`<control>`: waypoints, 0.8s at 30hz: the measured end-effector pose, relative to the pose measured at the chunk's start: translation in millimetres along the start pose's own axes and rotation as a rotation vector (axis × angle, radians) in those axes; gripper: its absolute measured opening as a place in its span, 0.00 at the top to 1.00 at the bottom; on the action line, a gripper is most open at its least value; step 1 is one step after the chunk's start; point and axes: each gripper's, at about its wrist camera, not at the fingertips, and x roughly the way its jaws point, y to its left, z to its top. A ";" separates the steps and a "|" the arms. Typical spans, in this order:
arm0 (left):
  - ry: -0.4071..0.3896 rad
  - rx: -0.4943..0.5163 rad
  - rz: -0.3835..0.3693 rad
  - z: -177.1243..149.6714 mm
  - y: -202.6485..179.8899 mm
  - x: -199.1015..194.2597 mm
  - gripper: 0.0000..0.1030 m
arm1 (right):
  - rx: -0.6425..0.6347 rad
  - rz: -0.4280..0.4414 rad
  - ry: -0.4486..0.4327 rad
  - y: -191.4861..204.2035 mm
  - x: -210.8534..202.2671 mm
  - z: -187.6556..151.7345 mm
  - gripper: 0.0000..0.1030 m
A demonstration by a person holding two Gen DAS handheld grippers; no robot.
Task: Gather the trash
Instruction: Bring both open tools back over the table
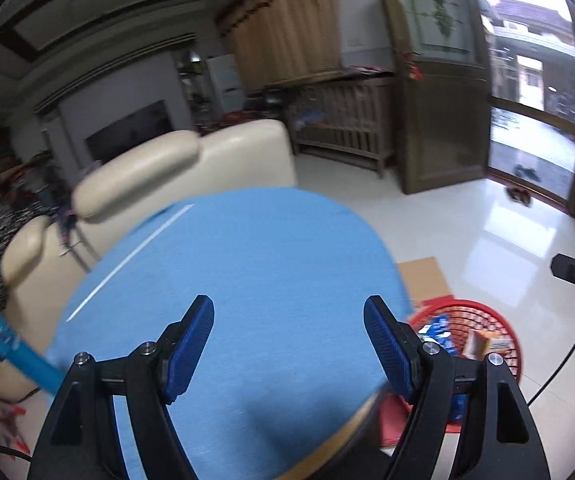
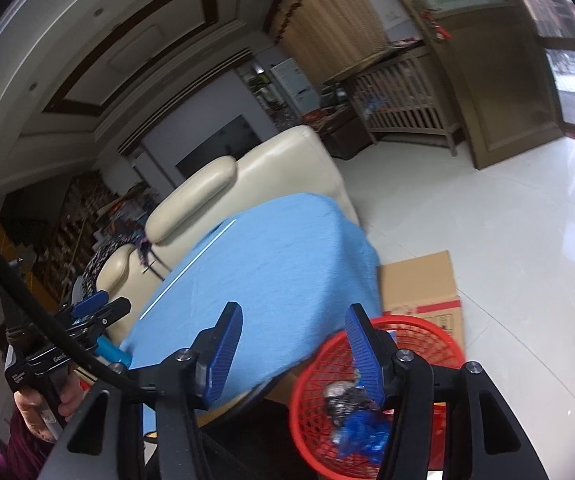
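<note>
A red mesh basket [image 2: 419,332] stands on the floor beside the table's right edge; it also shows in the left wrist view [image 1: 483,316]. It holds crumpled blue wrappers [image 2: 363,432], a silvery foil wad [image 2: 339,398] and a small carton [image 1: 477,344]. My left gripper [image 1: 287,320] is open and empty above the blue tablecloth [image 1: 239,264]. My right gripper [image 2: 293,326] is open and empty, held over the table's edge with its right finger above the basket. The left gripper also shows in the right wrist view [image 2: 99,312].
A cream leather sofa [image 1: 191,152] stands behind the table. A flat cardboard box [image 2: 419,280] lies on the glossy white floor by the basket. A wooden crib [image 1: 347,120] and a wooden door [image 1: 443,120] stand at the back.
</note>
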 end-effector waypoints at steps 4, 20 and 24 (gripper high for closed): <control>-0.019 -0.064 0.095 -11.0 41.7 -18.0 0.24 | -0.066 0.028 0.013 40.9 10.4 -1.4 0.40; -0.042 -0.282 0.362 -58.7 178.0 -85.7 0.23 | -0.322 0.152 -0.014 212.5 38.0 -12.5 0.31; -0.043 -0.336 0.412 -71.0 206.3 -107.9 0.23 | -0.367 0.182 -0.053 256.6 35.3 -12.5 0.26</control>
